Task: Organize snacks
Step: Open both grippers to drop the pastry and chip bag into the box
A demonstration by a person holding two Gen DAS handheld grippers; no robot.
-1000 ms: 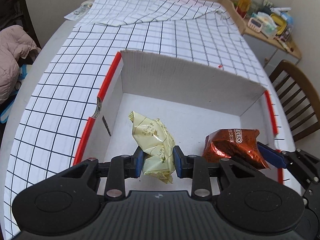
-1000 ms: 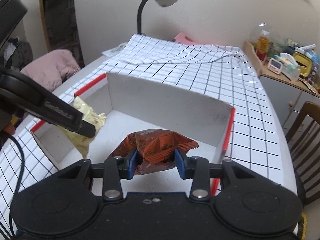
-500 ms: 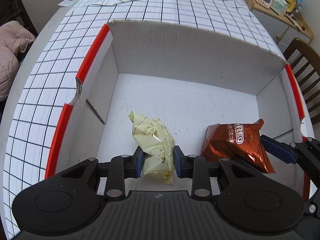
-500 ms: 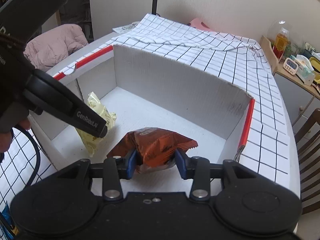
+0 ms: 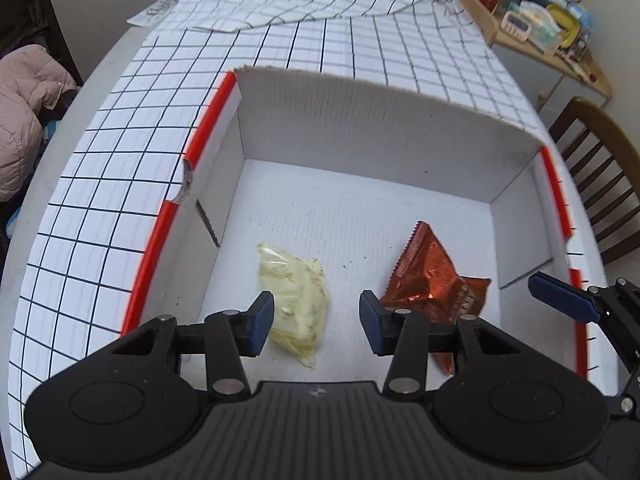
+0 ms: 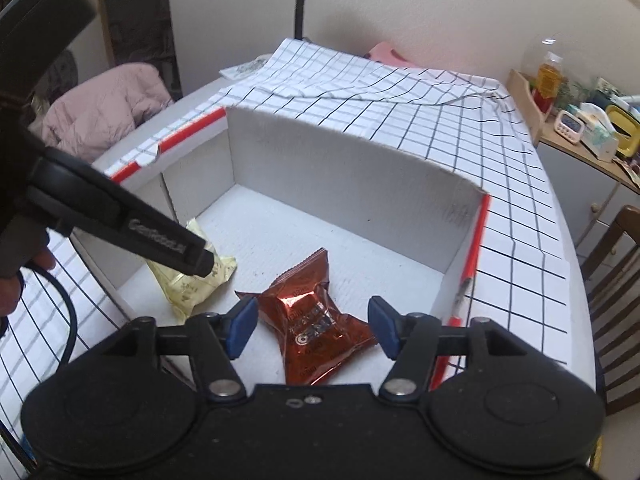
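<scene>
- Left tool (image 5: 316,322): jaws were opening, pads clear of the yellow snack packet (image 5: 296,300), which lay on the white box (image 5: 360,128) floor, near-left.
- Right tool (image 6: 308,328): jaws were opening too; orange snack packet (image 6: 316,320) lay loose between them, near-right on the floor.
- Both snacks appeared boxed; whether more waited on the counter (image 5: 100,184), I could not tell.
</scene>
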